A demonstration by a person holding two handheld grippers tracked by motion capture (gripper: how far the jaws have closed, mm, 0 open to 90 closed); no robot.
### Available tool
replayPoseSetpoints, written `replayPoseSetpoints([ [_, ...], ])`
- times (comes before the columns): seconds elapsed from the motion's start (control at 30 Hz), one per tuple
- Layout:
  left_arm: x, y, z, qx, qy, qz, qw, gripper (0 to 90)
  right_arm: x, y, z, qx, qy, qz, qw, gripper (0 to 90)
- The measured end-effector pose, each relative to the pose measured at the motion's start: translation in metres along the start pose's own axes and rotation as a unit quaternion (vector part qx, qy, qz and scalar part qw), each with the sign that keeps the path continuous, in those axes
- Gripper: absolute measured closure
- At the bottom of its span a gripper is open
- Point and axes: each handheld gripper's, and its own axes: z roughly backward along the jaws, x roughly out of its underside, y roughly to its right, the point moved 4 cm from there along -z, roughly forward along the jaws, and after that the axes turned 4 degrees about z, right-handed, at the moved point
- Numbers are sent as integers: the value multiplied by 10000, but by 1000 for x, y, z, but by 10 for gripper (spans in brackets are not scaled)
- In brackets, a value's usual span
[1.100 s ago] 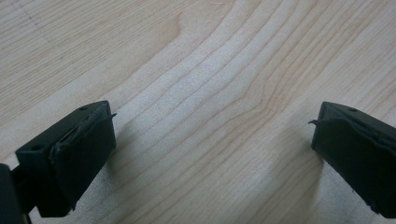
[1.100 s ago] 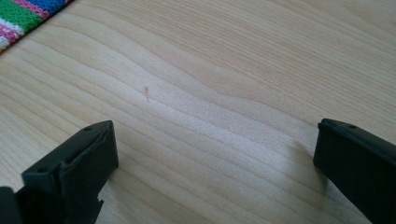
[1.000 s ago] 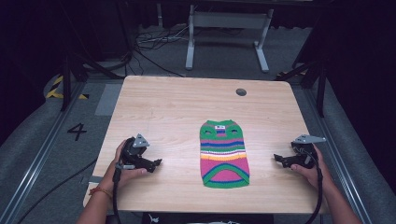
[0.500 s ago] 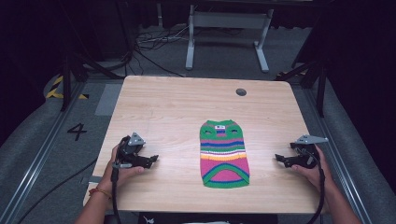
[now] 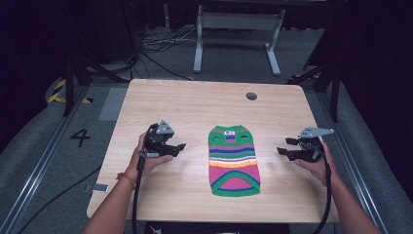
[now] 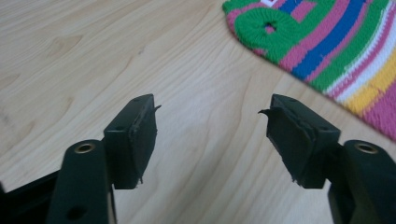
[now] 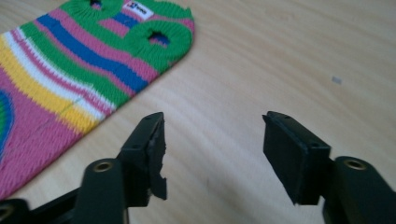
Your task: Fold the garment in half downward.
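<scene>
On the wooden table [image 5: 195, 105], a small striped knitted garment [image 5: 233, 159] lay flat near the middle, with its green collar end pointing away from me and its wider pink and green end toward my side. It had stripes of green, pink, blue, white and yellow, and a small white label [image 7: 136, 8] sat between the two round openings near the collar. My left gripper [image 5: 176, 147] was to the left of the garment, near it but not touching, and held above the table surface. In the left gripper view its jaws stood partly open (they had just been closing), and between them I saw only bare wood; one green corner of the garment with its round hole [image 6: 270, 25] was ahead and to the right. My right gripper [image 5: 283, 146] was on the other side of the garment, also apart from it and with the jaws pointing toward it. Its jaws were also about half open and had just been closing, with nothing between them. In the right gripper view the garment lay ahead to the left. A dark round grommet [image 5: 251, 96] sat in the table near the far edge.
</scene>
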Motion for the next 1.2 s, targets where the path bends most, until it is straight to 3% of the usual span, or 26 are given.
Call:
replayPoseSetpoints([
  [0.07, -14, 2, -13, 86, 72, -19, 9999, 382, -22, -1, -11, -58, 72, 144, 9999, 469],
  [0.27, -35, 4, -35, 104, 59, -115, 9999, 423, -47, -1, -32, -182, 21, 317, 9993, 512],
  [0.43, -50, 7, -58, 220, -7, -186, 9996, 557, -65, -1, -52, -323, -7, 351, 9989, 547],
  [0.5, -57, 9, -69, 276, -5, -149, 9995, 570, -76, 0, -68, -379, -19, 372, 9986, 574],
  [0.53, -59, 9, -72, 259, 18, -182, 9995, 585, -77, -1, -71, -389, -54, 390, 9985, 570],
  [0.63, -66, 10, -87, 369, -31, -35, 9993, 597, -81, -3, -85, -468, -164, 413, 9979, 573],
  [0.77, -69, 12, -105, 404, -226, 11, 9989, 622, -86, -5, -101, -486, -259, 463, 9974, 575],
  [0.9, -71, 13, -114, 440, -251, 81, 9987, 623, -89, -5, -111, -527, -322, 427, 9972, 575],
  [0.97, -73, 15, -121, 396, -308, 95, 9987, 608, -89, -4, -119, -564, -389, 353, 9970, 581],
  [1.03, -75, 15, -128, 190, -431, 13, 9989, 566, -88, -4, -125, -558, -432, 309, 9970, 590],
  [1.07, -75, 15, -128, 190, -431, 13, 9989, 520, -88, -4, -125, -558, -432, 309, 9970, 590],
  [1.2, -78, 17, -135, 314, -424, 63, 9986, 538, -84, -2, -136, -578, -530, 179, 9968, 626],
])
